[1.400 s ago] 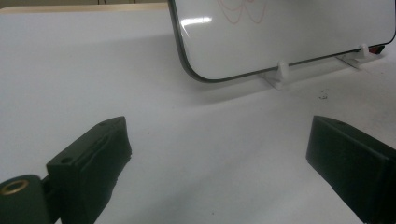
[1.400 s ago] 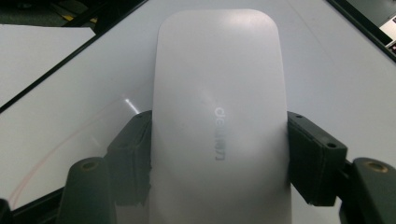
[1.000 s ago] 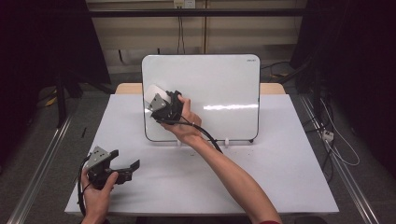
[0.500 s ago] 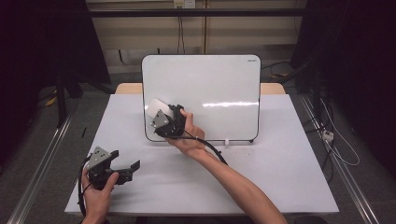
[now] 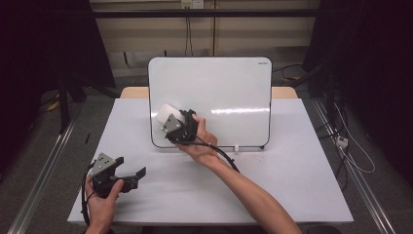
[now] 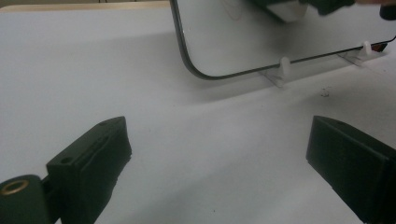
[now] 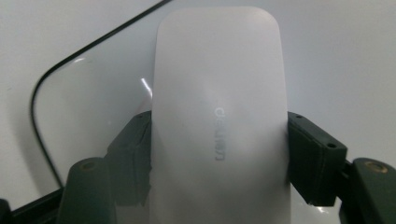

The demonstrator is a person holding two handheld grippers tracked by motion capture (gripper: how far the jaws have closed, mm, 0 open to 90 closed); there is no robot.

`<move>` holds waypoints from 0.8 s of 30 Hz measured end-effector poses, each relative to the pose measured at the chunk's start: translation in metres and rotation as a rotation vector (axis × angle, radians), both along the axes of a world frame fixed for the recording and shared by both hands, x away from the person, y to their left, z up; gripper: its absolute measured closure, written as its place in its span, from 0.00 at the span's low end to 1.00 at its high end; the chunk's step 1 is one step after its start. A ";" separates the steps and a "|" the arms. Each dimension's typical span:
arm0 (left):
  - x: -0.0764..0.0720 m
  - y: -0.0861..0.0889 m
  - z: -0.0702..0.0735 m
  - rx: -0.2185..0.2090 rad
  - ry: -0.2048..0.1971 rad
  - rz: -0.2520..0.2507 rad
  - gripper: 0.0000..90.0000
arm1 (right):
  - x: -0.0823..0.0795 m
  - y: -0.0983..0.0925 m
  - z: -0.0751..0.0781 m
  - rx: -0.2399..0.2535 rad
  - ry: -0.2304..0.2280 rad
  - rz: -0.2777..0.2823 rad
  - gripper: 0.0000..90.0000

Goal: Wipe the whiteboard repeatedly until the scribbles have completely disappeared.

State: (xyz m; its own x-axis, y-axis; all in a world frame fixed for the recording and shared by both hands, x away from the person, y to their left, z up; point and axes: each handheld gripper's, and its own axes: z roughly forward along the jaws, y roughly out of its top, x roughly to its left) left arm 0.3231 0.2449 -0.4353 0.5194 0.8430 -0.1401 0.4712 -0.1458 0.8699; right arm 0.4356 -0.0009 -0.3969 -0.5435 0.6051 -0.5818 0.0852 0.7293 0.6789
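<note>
Right gripper [image 5: 167, 118] clamped on a white eraser [image 7: 219, 121], pressed against the whiteboard's [image 5: 219, 87] lower left area.
Left gripper [image 5: 127, 176] held with jaws apart, low over the white table [image 5: 292, 161], well apart from the board.

A white, rounded eraser [image 7: 219, 126] stands upright through the centre of the right gripper view, from twelve o'clock down to six. Faint grey lettering runs along its face. The right tool [image 7: 219, 158] clamps it, one black jaw pressed to its side at nine o'clock, the other at three. Behind it lies a glossy whiteboard [image 7: 93, 93], its black rounded corner edge curving at ten o'clock.
</note>
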 end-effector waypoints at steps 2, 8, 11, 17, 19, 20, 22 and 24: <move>0.000 0.000 0.000 0.001 0.000 -0.005 0.07 | 0.006 -0.005 0.007 0.013 -0.001 -0.020 0.35; 0.000 0.000 0.001 -0.004 -0.007 -0.003 0.07 | 0.022 -0.017 0.027 0.050 -0.007 -0.077 0.35; -0.001 0.001 0.000 -0.005 -0.005 -0.002 0.07 | 0.029 -0.021 0.035 0.059 -0.011 -0.092 0.35; -0.001 0.001 0.001 -0.004 -0.008 0.001 0.07 | 0.034 -0.019 0.040 0.044 -0.021 -0.106 0.35; -0.001 0.001 0.002 -0.005 -0.012 0.002 0.07 | 0.033 -0.016 0.039 0.069 -0.027 -0.123 0.35; -0.001 0.001 0.003 -0.005 -0.012 0.001 0.07 | 0.032 -0.016 0.039 0.062 -0.026 -0.122 0.35; -0.001 0.001 0.003 -0.001 -0.012 -0.003 0.07 | 0.030 -0.015 0.038 0.049 -0.031 -0.109 0.35; -0.001 0.000 0.002 -0.003 -0.012 -0.002 0.07 | 0.028 -0.014 0.036 0.048 -0.031 -0.104 0.35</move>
State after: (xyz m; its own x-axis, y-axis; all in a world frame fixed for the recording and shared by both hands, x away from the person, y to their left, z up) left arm 0.3223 0.2450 -0.4332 0.5229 0.8414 -0.1366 0.4604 -0.1439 0.8760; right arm 0.4641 -0.0145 -0.3607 -0.4589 0.6847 -0.5662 0.1373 0.6843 0.7162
